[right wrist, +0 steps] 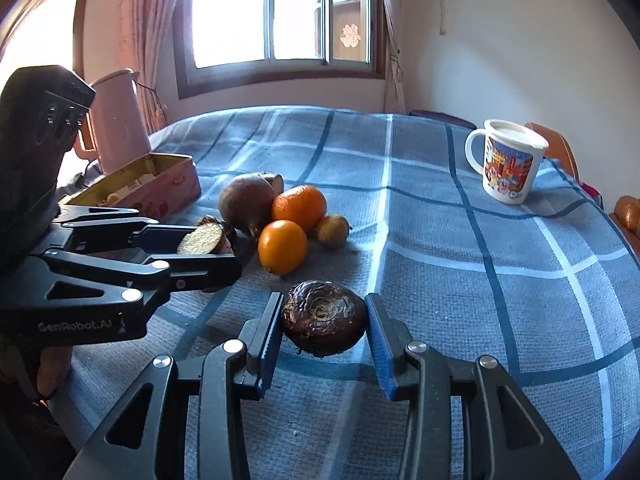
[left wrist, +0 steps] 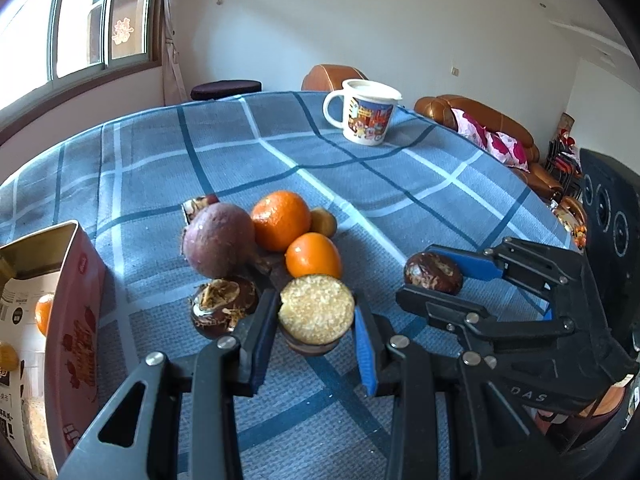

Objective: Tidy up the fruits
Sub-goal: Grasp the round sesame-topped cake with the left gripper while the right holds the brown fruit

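While clamped, dark round fruit [right wrist: 324, 322] shows flaky tan stem scar.

Woven matt checked tablecloth [left wrist: 160, 168], glossy ceramic mug [left wrist: 366, 114], smooth shiny oranges [left wrist: 280, 220], rough dark-skinned fruit [right wrist: 324, 322], metal tin [left wrist: 76, 300]

A round table under a blue plaid cloth [left wrist: 160, 168] carries a cartoon-printed mug [left wrist: 366, 112], an open pink tin [left wrist: 74, 304], a pink jug [right wrist: 118, 128] and a cluster of oranges [left wrist: 280, 220], a purple sweet potato [left wrist: 218, 240] and dark water chestnuts [left wrist: 222, 306]
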Motion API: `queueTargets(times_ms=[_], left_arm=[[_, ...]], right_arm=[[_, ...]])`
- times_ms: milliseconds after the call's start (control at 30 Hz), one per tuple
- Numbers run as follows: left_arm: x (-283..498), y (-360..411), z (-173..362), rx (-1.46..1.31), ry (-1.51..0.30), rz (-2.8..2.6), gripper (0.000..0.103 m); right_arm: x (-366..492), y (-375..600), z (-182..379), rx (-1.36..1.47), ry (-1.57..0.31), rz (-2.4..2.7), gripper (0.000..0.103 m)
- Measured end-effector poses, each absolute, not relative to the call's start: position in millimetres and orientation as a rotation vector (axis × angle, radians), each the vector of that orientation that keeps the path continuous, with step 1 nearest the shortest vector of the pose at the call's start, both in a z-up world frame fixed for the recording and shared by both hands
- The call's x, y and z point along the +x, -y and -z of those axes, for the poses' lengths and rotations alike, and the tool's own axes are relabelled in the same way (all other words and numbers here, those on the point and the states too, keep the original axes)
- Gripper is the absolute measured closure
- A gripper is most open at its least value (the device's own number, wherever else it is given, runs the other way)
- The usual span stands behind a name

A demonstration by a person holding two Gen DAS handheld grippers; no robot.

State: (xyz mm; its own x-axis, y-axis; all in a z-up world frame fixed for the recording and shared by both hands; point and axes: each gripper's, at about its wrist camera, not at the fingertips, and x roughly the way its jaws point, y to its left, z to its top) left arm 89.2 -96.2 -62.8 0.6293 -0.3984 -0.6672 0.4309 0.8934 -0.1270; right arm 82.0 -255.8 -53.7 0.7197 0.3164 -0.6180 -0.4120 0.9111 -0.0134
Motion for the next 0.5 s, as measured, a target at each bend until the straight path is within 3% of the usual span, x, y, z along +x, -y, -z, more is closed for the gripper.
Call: queueTargets(times_ms=[500], left_arm=[[77.2, 89.9, 52.5, 0.039, -0.661, 0.457, 0.065]], right_arm=[[69.7, 260.7, 46.9, -0.137, -0.553, -0.422, 0.061]])
